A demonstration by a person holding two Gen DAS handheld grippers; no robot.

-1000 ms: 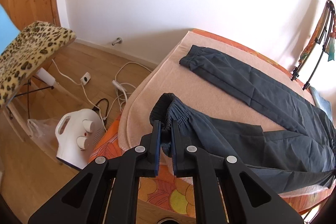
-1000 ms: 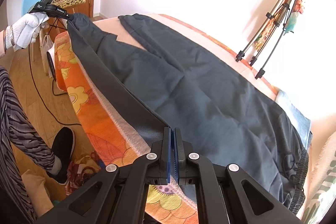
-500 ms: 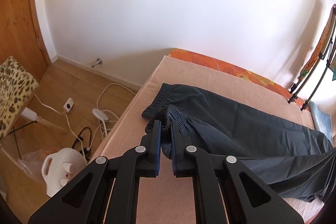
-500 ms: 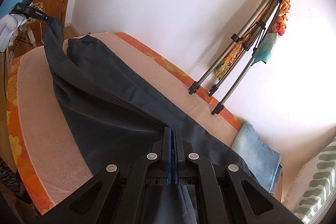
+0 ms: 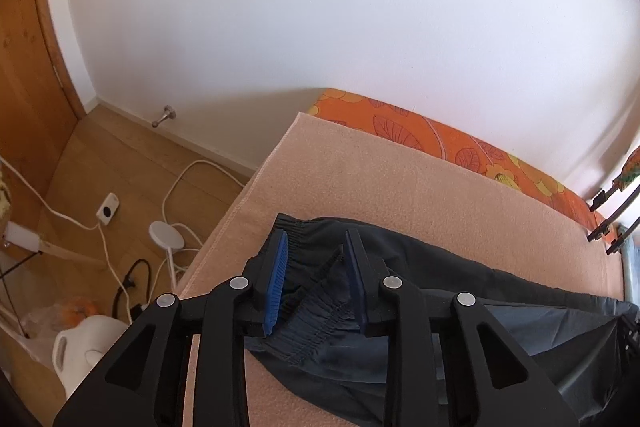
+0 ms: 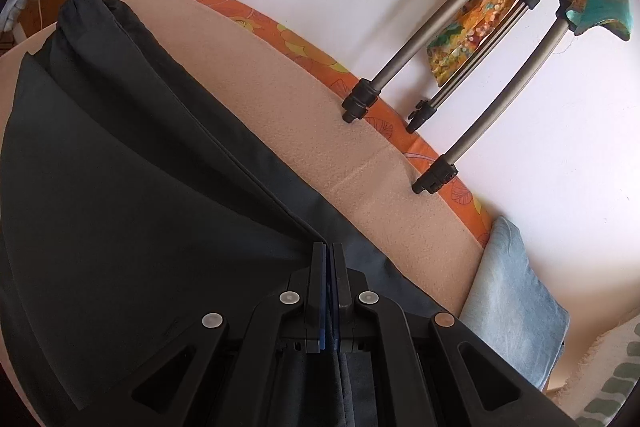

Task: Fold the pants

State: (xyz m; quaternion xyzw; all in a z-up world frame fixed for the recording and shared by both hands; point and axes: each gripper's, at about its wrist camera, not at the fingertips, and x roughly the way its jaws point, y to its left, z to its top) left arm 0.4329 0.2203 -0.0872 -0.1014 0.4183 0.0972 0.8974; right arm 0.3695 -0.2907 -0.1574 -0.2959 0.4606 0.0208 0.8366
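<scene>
Left tongs (image 5: 314, 253) were spread apart, with the gathered elastic hem of the dark slate pants (image 5: 460, 291) lying loose between them near the foot edge of the bed (image 5: 360, 163). The pants looked matte and thin, with one leg laid over the other along the peach blanket (image 6: 288, 99), a crisp seam running lengthwise. Right tongs (image 6: 328, 291) were pinched together on a fold of the pants, fabric pulled taut from there. Folded jeans (image 6: 516, 303) sat by the bed's far corner, under a metal rack (image 6: 472, 3).
</scene>
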